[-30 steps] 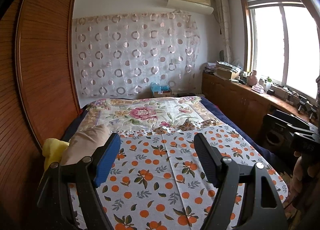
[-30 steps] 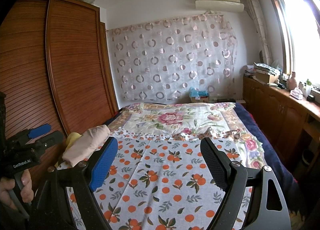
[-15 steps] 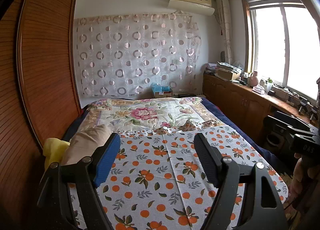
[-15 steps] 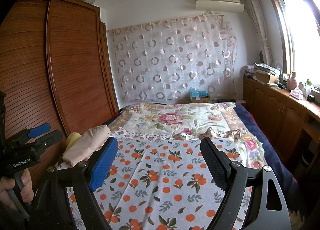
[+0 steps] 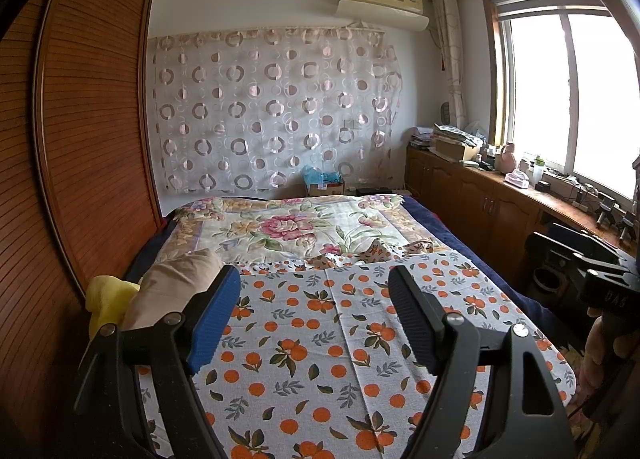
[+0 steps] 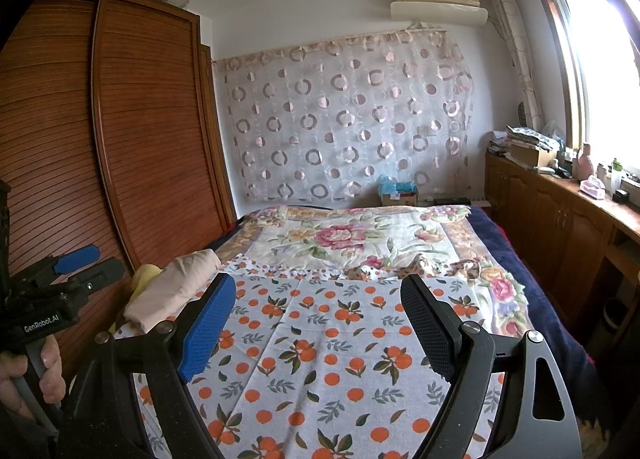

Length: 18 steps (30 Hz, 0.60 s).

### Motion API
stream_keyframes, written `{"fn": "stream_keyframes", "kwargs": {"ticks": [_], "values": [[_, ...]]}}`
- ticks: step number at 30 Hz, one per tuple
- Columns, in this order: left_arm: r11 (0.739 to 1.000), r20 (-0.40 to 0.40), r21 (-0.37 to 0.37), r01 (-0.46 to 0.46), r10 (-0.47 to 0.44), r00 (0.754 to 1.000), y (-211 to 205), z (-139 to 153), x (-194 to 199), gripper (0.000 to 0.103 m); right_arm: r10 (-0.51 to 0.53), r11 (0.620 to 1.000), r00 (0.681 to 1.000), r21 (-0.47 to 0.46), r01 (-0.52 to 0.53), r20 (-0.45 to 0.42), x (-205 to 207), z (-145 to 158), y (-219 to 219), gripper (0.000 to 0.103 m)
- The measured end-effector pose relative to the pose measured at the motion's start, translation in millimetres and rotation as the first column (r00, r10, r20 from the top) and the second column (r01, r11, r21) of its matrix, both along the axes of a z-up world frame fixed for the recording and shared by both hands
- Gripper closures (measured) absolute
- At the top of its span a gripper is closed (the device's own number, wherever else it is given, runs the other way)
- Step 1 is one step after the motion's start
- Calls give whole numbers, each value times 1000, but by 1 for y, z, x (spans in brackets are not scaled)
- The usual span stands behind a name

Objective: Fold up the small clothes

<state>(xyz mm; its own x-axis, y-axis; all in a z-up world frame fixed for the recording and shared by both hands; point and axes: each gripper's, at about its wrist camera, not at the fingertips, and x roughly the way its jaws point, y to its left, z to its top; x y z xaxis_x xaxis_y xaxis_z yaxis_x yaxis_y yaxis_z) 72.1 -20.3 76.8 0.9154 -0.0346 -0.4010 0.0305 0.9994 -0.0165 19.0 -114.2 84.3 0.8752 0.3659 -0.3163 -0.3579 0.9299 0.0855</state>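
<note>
My left tool (image 5: 314, 315) and right tool (image 6: 318, 323) hover spread and empty over the orange-print sheet (image 5: 320, 359). Farther off, at the bed's left edge, a beige garment (image 6: 172, 291) lies rolled over something yellow (image 5: 106, 295) (already folded or awaiting folding, I cannot tell).

White lettering "GenRobot.AI" stood on the black body of the left hand-held gripper (image 6: 76, 263), seen from the right wrist; pale letters "DAS" marked the right hand-held gripper (image 5: 576, 259) body
</note>
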Motion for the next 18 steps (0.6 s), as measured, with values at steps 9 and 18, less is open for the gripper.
{"fn": "stream_keyframes", "kwargs": {"ticks": [9, 18], "values": [[1000, 2, -3, 0, 0, 1000, 1, 1, -1, 26, 2, 1000, 1000, -2, -2, 5, 0, -1, -5, 17], [1000, 3, -4, -1, 1, 1000, 1, 1, -1, 25, 5, 1000, 1000, -2, -5, 4, 0, -2, -5, 17]]}}
